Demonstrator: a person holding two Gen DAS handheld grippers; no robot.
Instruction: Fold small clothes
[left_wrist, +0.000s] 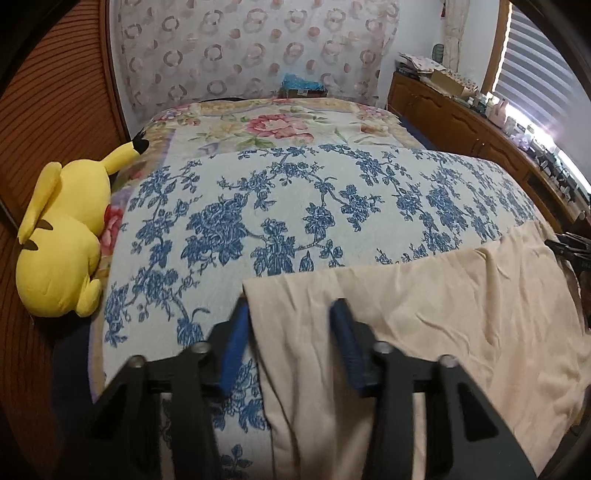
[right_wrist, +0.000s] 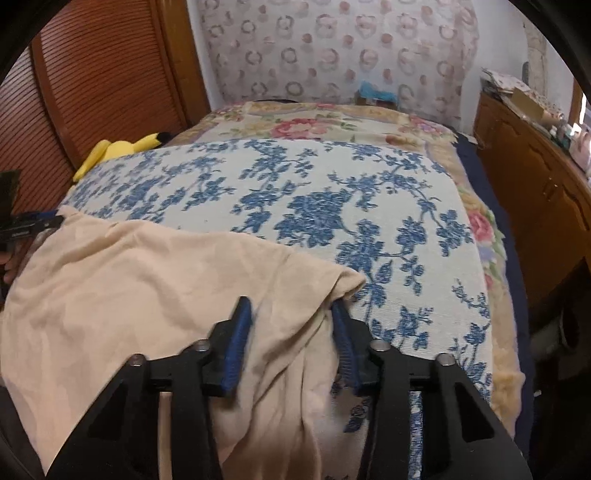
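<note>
Left wrist view had the left gripper straddling the near-left corner of the cloth, one finger out over the bedspread and one on the fabric. Jaws looked part closed with the corner between them, but whether the pads were actually biting, I couldn't tell. Same deal in the right wrist view: the right gripper sat over the cloth's far-right corner, grip unclear. My guess is both corners were being taken so the piece could be lifted flat and folded over. The cloth lay across the near edge of the bed, partly hanging off. Loads of open bedspread beyond it; the plush sat far left, well clear.
</note>
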